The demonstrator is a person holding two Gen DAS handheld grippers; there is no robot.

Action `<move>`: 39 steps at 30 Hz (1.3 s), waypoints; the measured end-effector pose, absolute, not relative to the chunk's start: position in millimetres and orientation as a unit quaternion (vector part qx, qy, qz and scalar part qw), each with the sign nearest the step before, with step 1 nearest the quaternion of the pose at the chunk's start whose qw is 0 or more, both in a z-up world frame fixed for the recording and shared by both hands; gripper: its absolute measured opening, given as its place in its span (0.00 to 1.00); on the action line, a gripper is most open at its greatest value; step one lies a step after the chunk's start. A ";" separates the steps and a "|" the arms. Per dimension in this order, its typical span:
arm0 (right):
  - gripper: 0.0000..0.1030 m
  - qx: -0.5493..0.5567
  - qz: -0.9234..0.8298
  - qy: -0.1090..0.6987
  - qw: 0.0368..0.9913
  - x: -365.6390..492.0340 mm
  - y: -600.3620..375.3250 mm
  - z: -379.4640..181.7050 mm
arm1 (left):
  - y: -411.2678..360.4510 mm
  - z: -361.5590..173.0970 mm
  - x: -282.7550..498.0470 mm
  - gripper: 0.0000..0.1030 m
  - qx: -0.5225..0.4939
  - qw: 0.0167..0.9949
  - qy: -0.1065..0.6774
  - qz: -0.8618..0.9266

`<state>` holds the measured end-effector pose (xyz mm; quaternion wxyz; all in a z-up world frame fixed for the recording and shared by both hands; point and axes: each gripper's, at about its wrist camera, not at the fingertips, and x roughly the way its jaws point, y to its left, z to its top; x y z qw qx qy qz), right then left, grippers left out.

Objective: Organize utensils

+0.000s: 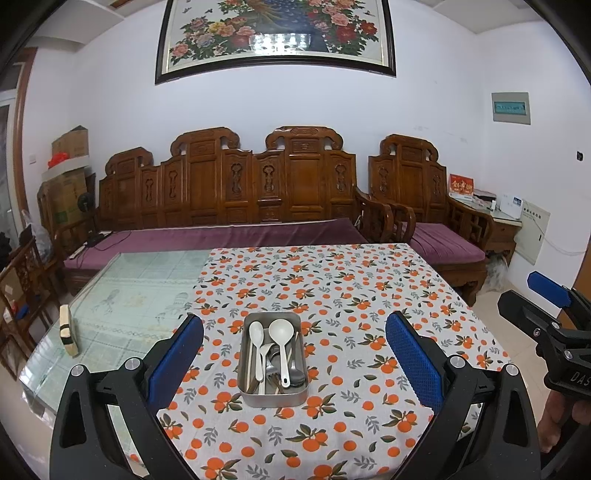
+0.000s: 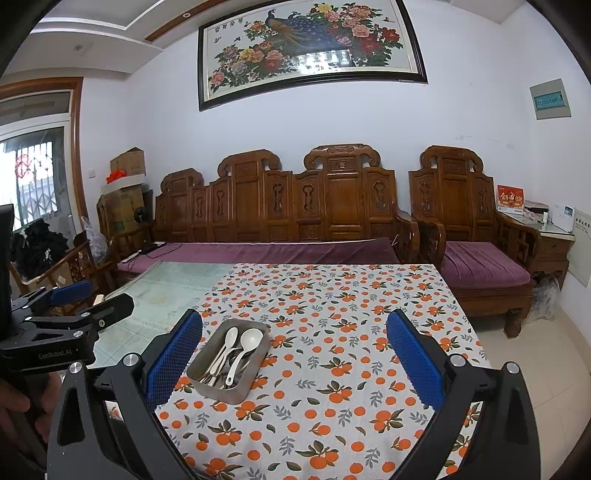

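Grippers: left gripper (image 1: pixel 294 341) and right gripper (image 2: pixel 294 341) spread, empty | metal tray (image 1: pixel 273 396) of utensils (image 1: pixel 271 360) ahead | advice: pinch one handle, lift straight.

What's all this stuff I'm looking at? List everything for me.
metal tray: one, silver, on the tablecloth, holding the utensils
white spoons: at least two, white, lying in the tray
metal utensils: several, silver, in the tray, count unclear
tablecloth: one, white with orange fruit print, covering the table's right part
glass tabletop: one, greenish, bare on the left
wooden bench: one, brown, purple cushion, behind the table
armchair: one, brown, right of the bench
framed painting: one, flowers, on the wall
left gripper: black with blue pads, open
right gripper: the same, open
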<state>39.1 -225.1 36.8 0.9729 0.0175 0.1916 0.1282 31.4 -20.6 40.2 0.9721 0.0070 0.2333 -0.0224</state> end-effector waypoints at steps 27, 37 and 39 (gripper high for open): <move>0.98 0.021 0.132 0.191 0.972 38.4 -213.9 34.3 | -22.5 39.5 31.4 0.93 0.009 0.973 0.231 -0.022; 0.98 0.023 0.132 0.192 0.972 39.2 -212.4 31.8 | -22.8 39.3 30.7 0.93 0.009 0.973 0.231 -0.022; 0.98 0.023 0.132 0.192 0.972 39.3 -213.3 31.7 | -22.6 39.3 30.6 0.93 0.009 0.973 0.231 -0.022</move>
